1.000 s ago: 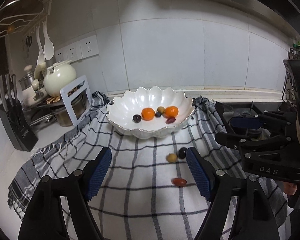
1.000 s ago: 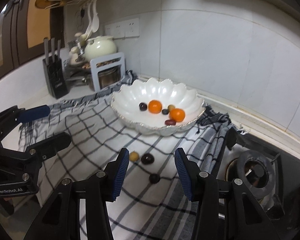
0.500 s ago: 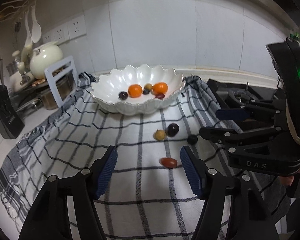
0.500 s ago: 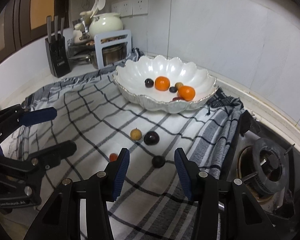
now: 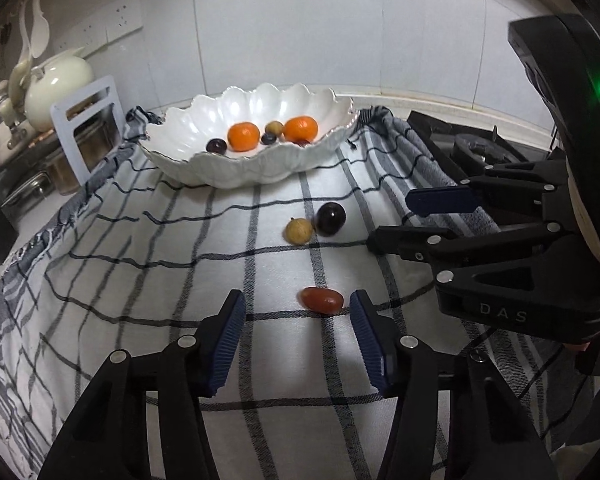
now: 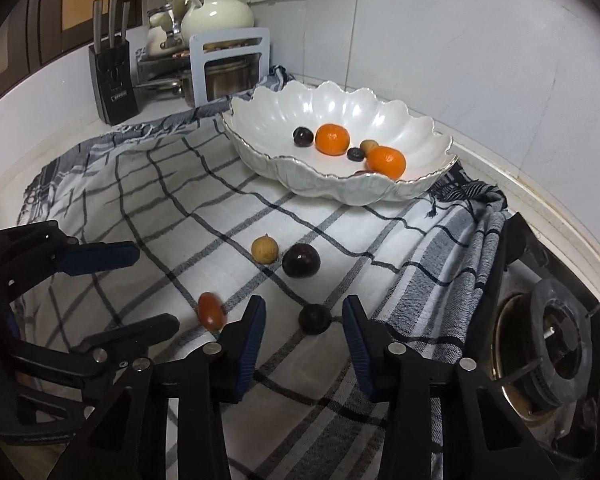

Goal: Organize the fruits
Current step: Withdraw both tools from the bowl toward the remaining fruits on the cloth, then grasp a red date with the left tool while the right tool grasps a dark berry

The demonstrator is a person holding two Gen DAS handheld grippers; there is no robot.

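**A:** Where is the fruit?

**B:** Some is in the white scalloped bowl (image 6: 340, 184) on the checked cloth (image 5: 140, 280): two oranges (image 6: 332, 139), a dark plum (image 6: 303, 136), a small dark berry (image 6: 355, 154) and a little yellow-brown fruit (image 6: 368, 145). Four more lie on the cloth in front of the bowl.

**A:** Which four?

**B:** A yellow-brown round fruit (image 5: 299, 231) touches a big dark plum (image 5: 331, 218) close to the bowl. Farther from the bowl are a red oval fruit (image 5: 321, 300) and a small dark round fruit (image 6: 315, 319).

**A:** What is the left gripper (image 5: 298, 334) doing?

**B:** Its blue pads have just been closing. The red oval fruit sits between the tips, nearer one pad, but they do not press it.

**A:** And the right gripper (image 6: 304, 336)?

**B:** Its pads have been closing too. The small dark fruit lies between them, with gaps on both sides.
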